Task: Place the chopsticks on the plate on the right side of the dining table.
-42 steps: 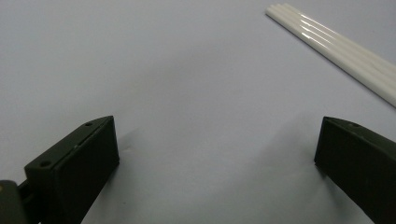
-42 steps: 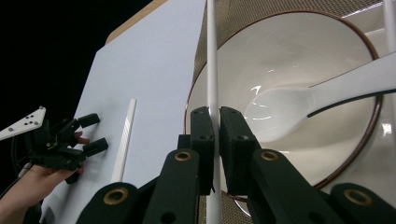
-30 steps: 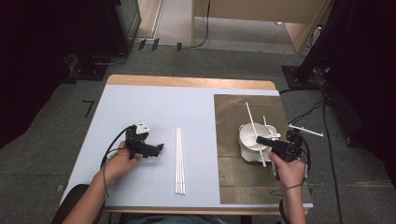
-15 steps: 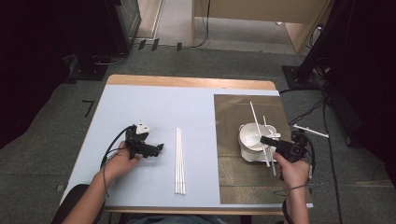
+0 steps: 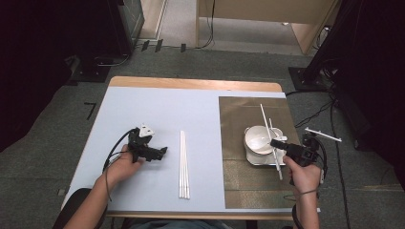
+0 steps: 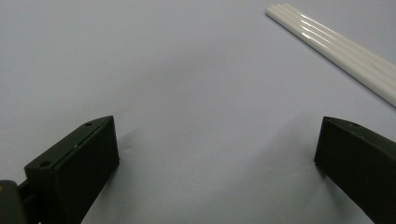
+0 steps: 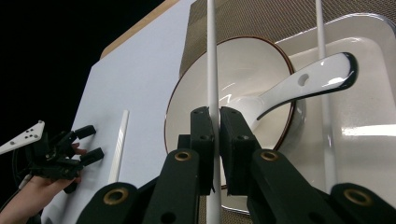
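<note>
At far left on the pale blue table top (image 5: 143, 109), left gripper (image 5: 161, 151) resting low in the person's left hand (image 5: 125, 164), jaws spread wide with nothing between them, bare surface showing in the gap in the left gripper view (image 6: 215, 158). Cable looping back from it along the forearm. Grey three-cornered plate (image 5: 145, 131) on top.

Just right of that, well clear of the jaws, bundle of white chopsticks (image 5: 183, 164) lying flat and parallel, pointing away from the person; same bundle crossing the upper right corner of the left gripper view (image 6: 336, 46).

Further right, brown woven mat (image 5: 248, 183) covering the right part of the table. On it, shallow silvery tray (image 5: 260, 160) holding a white bowl (image 5: 255, 136) with a dark rim; white spoon (image 7: 299, 84) leaning in the bowl, handle out over the tray. One loose white chopstick (image 7: 322, 70) lying across the tray beside the bowl.

At far right, right gripper (image 5: 276, 142) held in the right hand (image 5: 303, 174) at the tray's near right edge, jaws pinched tight on a single white chopstick (image 5: 267, 129), which runs long past the bowl toward the far side of the mat and sticks out behind the jaws toward the person; clamped between the black pads in the right gripper view (image 7: 212, 70). Whether its far end touches the mat: cannot tell.
</note>
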`<control>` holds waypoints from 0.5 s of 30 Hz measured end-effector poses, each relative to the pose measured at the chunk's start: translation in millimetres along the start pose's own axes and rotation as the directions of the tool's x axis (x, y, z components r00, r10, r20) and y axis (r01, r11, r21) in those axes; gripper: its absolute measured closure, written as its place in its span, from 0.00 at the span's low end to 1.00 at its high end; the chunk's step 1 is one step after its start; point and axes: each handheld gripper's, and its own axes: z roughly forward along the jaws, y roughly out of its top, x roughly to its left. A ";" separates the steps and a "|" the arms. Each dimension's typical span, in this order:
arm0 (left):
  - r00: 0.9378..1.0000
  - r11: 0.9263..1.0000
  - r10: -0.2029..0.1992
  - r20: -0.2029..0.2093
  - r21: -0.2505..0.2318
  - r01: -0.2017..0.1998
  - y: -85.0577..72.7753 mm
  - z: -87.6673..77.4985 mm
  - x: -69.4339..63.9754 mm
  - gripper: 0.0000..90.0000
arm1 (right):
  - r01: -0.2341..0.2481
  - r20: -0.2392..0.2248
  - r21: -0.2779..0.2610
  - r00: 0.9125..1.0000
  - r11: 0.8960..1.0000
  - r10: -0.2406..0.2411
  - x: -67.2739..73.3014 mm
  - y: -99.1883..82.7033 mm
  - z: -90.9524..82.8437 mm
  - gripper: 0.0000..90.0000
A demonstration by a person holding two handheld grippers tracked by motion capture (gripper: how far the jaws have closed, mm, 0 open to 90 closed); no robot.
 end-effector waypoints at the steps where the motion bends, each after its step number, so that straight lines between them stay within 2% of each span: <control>1: 1.000 1.000 0.000 0.000 0.000 0.000 0.0 0.0 0.0 0.00 | -0.006 -0.001 0.001 1.000 1.000 0.006 0.1 0.1 -0.8 0.95; 15: 1.000 1.000 0.000 0.000 0.000 0.000 0.0 0.0 0.0 0.00 | -0.011 0.010 -0.008 1.000 1.000 0.011 -3.3 1.4 -6.8 0.95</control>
